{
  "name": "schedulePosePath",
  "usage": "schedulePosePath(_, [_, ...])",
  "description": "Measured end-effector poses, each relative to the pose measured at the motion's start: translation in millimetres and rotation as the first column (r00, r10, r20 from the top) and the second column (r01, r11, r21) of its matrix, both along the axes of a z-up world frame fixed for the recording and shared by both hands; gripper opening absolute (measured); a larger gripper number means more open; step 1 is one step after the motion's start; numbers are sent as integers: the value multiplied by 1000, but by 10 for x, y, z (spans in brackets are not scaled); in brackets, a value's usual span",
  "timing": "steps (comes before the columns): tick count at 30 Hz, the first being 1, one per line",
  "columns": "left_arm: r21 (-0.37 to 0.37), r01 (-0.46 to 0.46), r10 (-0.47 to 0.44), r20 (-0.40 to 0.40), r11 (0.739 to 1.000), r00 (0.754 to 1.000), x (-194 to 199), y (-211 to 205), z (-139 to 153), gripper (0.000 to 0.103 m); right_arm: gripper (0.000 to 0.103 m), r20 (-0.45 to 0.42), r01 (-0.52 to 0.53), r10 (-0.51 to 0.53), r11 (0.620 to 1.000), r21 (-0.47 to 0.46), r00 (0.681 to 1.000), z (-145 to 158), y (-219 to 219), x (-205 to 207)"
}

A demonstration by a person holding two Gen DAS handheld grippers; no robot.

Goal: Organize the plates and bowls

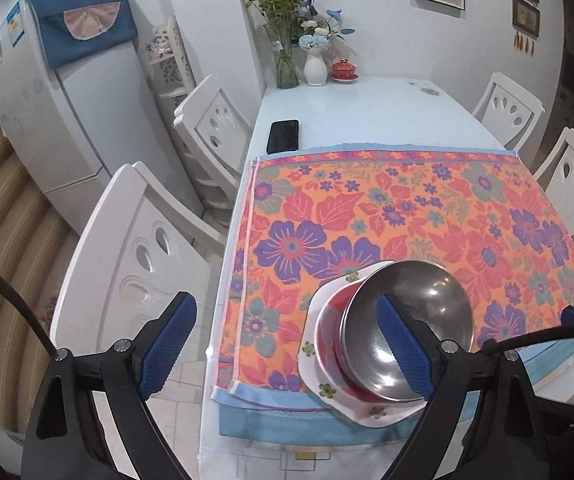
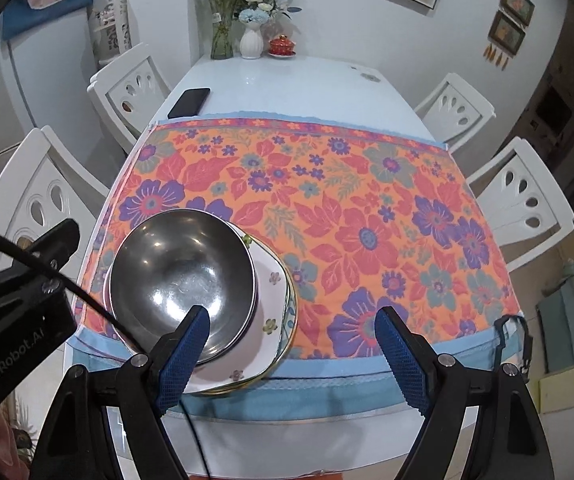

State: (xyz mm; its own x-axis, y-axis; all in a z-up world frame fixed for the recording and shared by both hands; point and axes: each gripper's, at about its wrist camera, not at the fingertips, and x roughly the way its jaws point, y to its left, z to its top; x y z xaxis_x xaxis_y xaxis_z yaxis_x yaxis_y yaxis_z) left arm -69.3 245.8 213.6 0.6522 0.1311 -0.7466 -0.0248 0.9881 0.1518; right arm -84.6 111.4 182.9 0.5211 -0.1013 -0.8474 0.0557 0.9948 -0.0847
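Note:
One stack of dishes sits at the near edge of the floral tablecloth (image 1: 407,208). On top is a steel bowl (image 1: 427,288), under it a red-and-white bowl (image 1: 329,320), and at the bottom white flowered plates (image 1: 327,390). My left gripper (image 1: 285,302) hovers over the stack's left side, open and wide, its right pad in front of the steel bowl; nothing is held. In the right wrist view the steel bowl (image 2: 179,264) and plates (image 2: 271,280) lie lower left. My right gripper (image 2: 291,313) stands open beside them, its left finger crossing the bowl's rim.
A black phone (image 1: 283,136) lies on the white table beyond the cloth. Flower vases (image 1: 287,64) and a red lidded cup (image 1: 344,69) stand at the far end. White chairs (image 1: 139,264) (image 2: 527,200) flank both sides. A fridge (image 1: 47,112) stands at the left.

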Motion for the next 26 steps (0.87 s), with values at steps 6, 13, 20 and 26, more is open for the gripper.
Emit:
schedulePosePath(6, [-6,-28,28,-8,1000,1000,34,-41,19,91,83,-13,-17,17,1000,7,1000,16,-73,68])
schedulePosePath(13, [-3,-66,66,-21,998,998,67,-161,14,91,83,-24,-69,69,998,13,997,6,-156,145])
schedulePosePath(20, [6,-94,94,-24,996,995,72,-291,-12,91,83,-39,-102,103,994,35,994,-28,-303,194])
schedulePosePath(26, [0,-85,85,-4,996,996,77,-453,6,93,83,-40,-84,86,995,47,995,-28,-526,206])
